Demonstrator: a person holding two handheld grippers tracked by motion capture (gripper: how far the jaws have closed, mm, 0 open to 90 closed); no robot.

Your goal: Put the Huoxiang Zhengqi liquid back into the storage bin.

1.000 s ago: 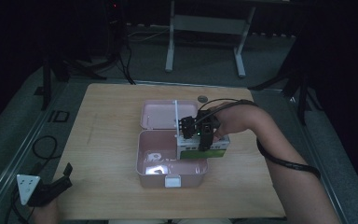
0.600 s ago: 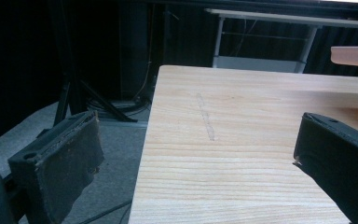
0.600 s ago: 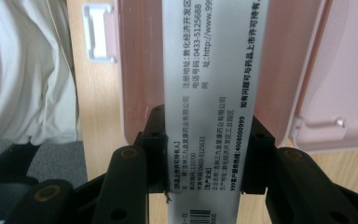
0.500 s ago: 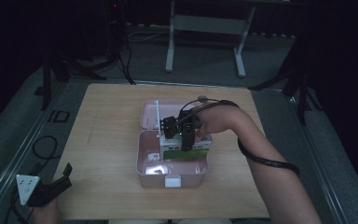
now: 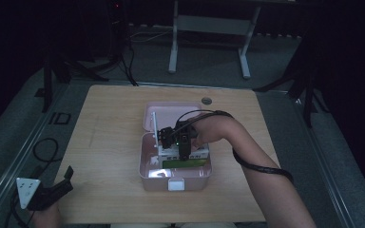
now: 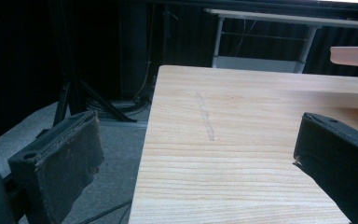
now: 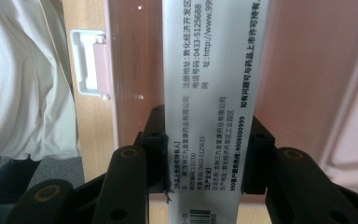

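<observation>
Right gripper (image 5: 177,142), as we held it over the pink box (image 5: 147,173), was clamped on a white carton (image 7: 209,93); in the right gripper view its two black jaws pressed against the carton's long sides, and small printed text ran along the carton's face. We saw the carton hanging inside the open box, whose pink floor and walls lay behind it, with the box's white latch (image 7: 86,63) at the near wall. In the high view the box sat near the middle of the wooden surface (image 5: 100,142), its lid (image 5: 154,111) laid open on the far side, and a green-and-white packet (image 5: 185,162) lay within it below our gripper. Our left gripper (image 5: 52,192) rested well apart, at the surface's near left corner; in the left gripper view its jaws stood spread wide, with bare wood (image 6: 242,140) between them and nothing held.
</observation>
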